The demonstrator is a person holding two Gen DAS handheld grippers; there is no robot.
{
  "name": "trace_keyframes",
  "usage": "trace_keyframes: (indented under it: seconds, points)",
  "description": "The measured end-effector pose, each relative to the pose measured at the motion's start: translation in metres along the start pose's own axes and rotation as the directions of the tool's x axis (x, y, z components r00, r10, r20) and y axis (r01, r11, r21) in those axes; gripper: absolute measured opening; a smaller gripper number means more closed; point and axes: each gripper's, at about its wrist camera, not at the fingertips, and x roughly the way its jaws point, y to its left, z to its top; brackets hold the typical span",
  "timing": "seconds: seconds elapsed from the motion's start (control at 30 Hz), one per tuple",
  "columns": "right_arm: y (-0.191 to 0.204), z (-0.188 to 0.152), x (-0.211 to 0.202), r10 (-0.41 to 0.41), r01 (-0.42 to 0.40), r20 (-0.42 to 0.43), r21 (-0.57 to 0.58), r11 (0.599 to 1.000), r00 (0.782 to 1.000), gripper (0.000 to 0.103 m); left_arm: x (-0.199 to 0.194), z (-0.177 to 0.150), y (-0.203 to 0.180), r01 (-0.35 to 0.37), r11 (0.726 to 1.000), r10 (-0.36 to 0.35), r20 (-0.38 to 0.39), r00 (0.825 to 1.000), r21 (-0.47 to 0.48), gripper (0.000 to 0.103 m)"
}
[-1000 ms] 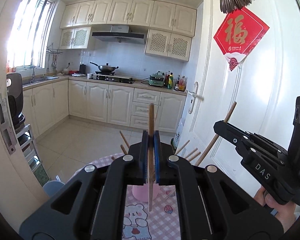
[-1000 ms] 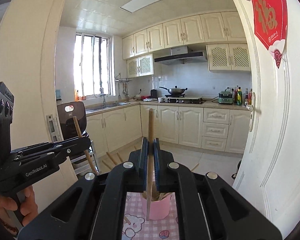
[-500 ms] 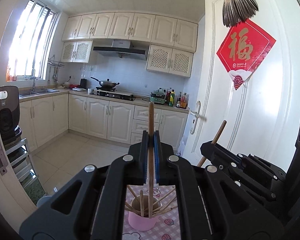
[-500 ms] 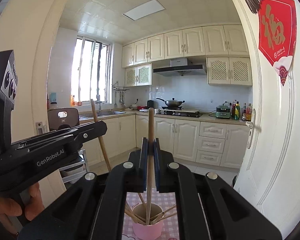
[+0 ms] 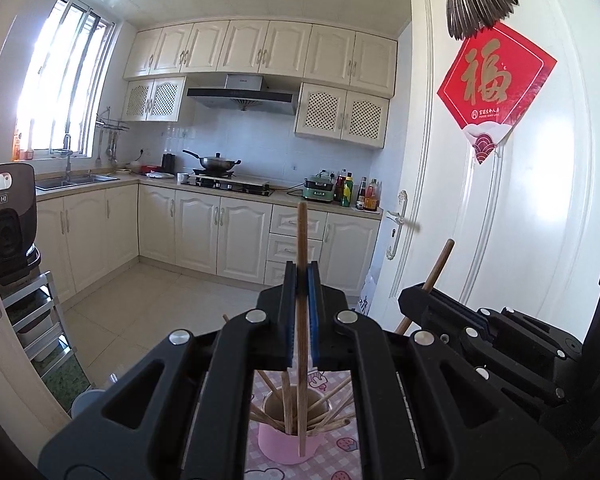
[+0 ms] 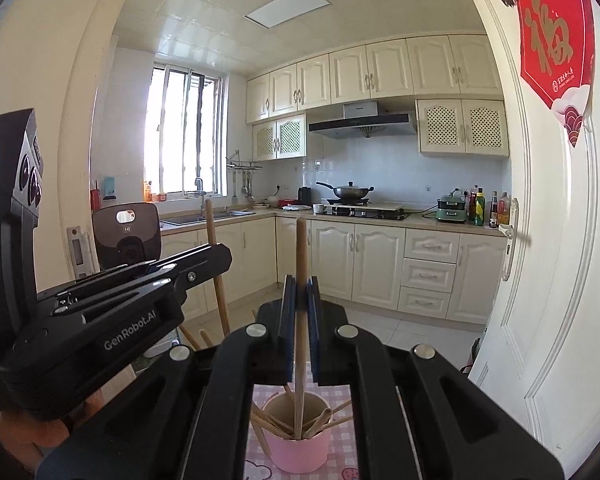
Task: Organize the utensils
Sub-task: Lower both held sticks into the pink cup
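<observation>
My left gripper (image 5: 301,276) is shut on an upright wooden chopstick (image 5: 302,248); its lower tip hangs in front of the pink cup (image 5: 288,444). My right gripper (image 6: 300,288) is shut on another upright wooden chopstick (image 6: 301,252), whose lower end reaches into the pink cup (image 6: 300,448). The cup stands on a pink checked cloth (image 6: 340,460) and holds several chopsticks leaning outward. The right gripper (image 5: 416,300) shows at the right of the left wrist view, the left gripper (image 6: 216,256) at the left of the right wrist view.
A white door (image 5: 500,220) with a red paper decoration (image 5: 496,88) stands close on the right. A dark appliance (image 5: 6,220) sits on a rack at the left. Kitchen cabinets (image 5: 220,236) and a stove with a wok (image 5: 216,164) are far behind.
Both grippers have tilted up and come in over the cup, each still holding its chopstick. The cup now sits right below both grippers, and the right chopstick's end has gone into it.
</observation>
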Motion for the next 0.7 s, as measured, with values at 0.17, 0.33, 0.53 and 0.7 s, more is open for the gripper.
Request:
trace_keyframes:
  seconds: [0.17, 0.33, 0.53, 0.7]
  points:
    - [-0.001, 0.002, -0.003, 0.006, -0.006, 0.011, 0.006, 1.0, 1.0, 0.004, -0.01, 0.016, -0.005, -0.025, 0.999, 0.023, 0.083, 0.996, 0.021, 0.006]
    - [0.001, 0.0, -0.002, 0.012, -0.012, 0.008, 0.005, 1.0, 1.0, 0.004, -0.009, 0.016, -0.007, -0.02, 1.0, 0.019, 0.113, 0.993, 0.006, 0.006]
    - [0.0, -0.004, 0.0, 0.02, -0.02, -0.006, 0.007, 1.0, 1.0, 0.004, 0.001, 0.004, -0.011, -0.009, 1.0, 0.007, 0.094, 0.996, 0.019, 0.006]
    - [-0.001, -0.008, 0.003, 0.025, -0.025, -0.027, 0.009, 1.0, 0.999, 0.004, 0.009, -0.01, -0.009, -0.009, 1.0, 0.008, 0.034, 0.999, 0.028, 0.006]
